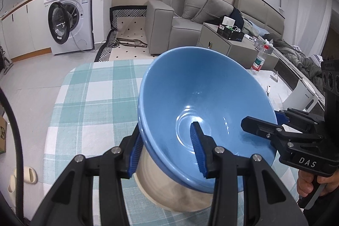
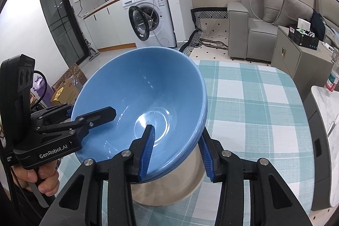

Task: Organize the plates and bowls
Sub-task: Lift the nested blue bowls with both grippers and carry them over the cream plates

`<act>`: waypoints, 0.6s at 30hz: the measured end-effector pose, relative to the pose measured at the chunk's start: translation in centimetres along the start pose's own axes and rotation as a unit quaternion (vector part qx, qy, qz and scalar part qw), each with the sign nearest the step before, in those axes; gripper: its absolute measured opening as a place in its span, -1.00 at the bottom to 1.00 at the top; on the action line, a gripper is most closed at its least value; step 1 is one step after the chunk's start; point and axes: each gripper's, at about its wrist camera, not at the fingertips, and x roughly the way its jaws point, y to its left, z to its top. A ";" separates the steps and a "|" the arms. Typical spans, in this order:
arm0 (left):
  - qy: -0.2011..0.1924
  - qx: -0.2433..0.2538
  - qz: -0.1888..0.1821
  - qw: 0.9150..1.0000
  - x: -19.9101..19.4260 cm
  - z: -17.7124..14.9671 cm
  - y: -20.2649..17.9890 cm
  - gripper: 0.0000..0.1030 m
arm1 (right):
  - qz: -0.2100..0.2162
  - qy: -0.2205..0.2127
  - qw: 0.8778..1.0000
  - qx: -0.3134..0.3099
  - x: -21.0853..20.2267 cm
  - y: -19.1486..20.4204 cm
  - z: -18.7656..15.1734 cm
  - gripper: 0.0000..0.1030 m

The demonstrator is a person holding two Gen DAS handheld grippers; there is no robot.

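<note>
Left wrist view: your left gripper point(image 1: 167, 147) and right gripper point(image 1: 273, 126) each pinch the blue bowl point(image 1: 203, 99) rim, at 7 and 4 o'clock. It looks like glazed ceramic, so judge it heavy, slippery and fragile; keep both holds on the rim.

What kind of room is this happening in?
Most likely a small apartment, kitchen and living area together: a washing machine under the kitchen counter, a grey sofa, and a checked tablecloth.

Blue bowl point(image 1: 203, 99) hides most of the beige dish point(image 1: 169, 190) under it; dish's base blurred, bench point(image 1: 89, 103) partly covered.
</note>
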 end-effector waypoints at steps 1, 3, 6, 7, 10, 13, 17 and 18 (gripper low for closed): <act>0.002 -0.001 0.001 1.000 0.1 -0.1 0.2 -0.17 | 0.000 0.002 1.000 -0.001 0.3 0.2 0.0 -0.18; 0.005 -0.003 0.003 1.000 0.3 -0.3 0.6 -0.17 | 0.001 0.008 1.000 0.000 1.0 0.3 0.0 -0.18; 0.009 -0.006 0.005 1.000 0.6 -0.6 1.0 -0.17 | 0.002 0.014 1.000 0.000 1.8 0.5 -0.1 -0.18; 0.011 -0.007 0.006 1.000 0.7 -0.7 1.2 -0.17 | 0.002 0.015 1.000 0.000 2.1 0.5 -0.1 -0.18; 0.016 -0.009 0.008 1.000 1.3 -0.9 1.5 -0.17 | 0.001 0.019 1.000 0.000 2.5 0.9 -0.3 -0.18; 0.021 -0.010 0.010 1.000 1.8 -1.2 1.7 -0.17 | 0.001 0.024 1.000 0.000 3.1 0.9 -0.3 -0.18; 0.030 -0.014 0.008 0.999 2.7 -1.4 2.0 -0.17 | -0.001 0.031 1.000 0.001 3.6 0.8 -0.4 -0.18; 0.033 -0.014 0.008 0.999 3.0 -1.5 2.0 -0.17 | -0.002 0.033 0.999 0.002 3.8 0.7 -0.5 -0.18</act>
